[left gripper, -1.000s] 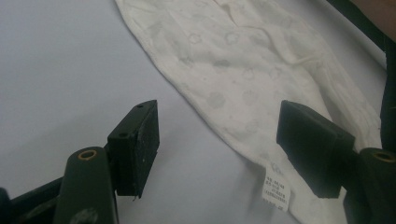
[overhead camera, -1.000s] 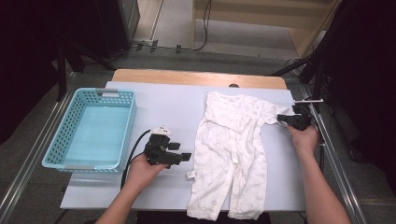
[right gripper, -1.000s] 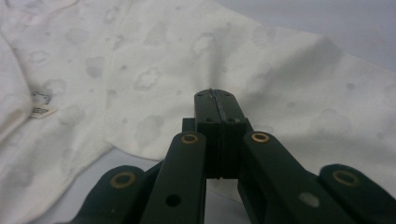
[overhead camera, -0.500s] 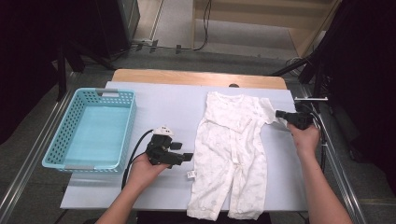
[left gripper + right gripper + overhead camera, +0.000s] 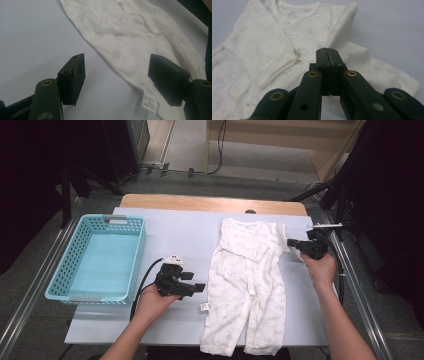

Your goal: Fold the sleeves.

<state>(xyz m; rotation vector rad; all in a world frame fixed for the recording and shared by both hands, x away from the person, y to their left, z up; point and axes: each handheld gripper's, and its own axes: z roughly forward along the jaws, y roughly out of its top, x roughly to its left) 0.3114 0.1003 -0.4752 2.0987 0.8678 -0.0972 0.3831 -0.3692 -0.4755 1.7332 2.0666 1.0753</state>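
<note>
A white baby romper (image 5: 250,280) lies flat on the pale sheet (image 5: 175,235), neck toward the far edge. In the right gripper view one sleeve (image 5: 274,57) is folded over the romper's body (image 5: 312,27), and the other sleeve (image 5: 387,75) lies spread out. My right gripper (image 5: 292,243) hovers at that spread sleeve with its tip over the cloth; its jaws (image 5: 327,53) are shut, and I see nothing pinched between them. My left gripper (image 5: 196,283) rests on the sheet just left of the romper, open (image 5: 116,75). The romper's side edge and care label (image 5: 149,101) lie beside its right jaw.
A turquoise mesh basket (image 5: 137,255) with nothing in it stands at the left of the sheet. The wooden table edge (image 5: 210,202) runs along the back. A metal rail (image 5: 350,270) runs past my right hand. Dark stands and cables are on the floor behind.
My right gripper has moved left and a little up, from beyond the sleeve's end to over the sleeve. The left gripper and the romper have stayed put.
</note>
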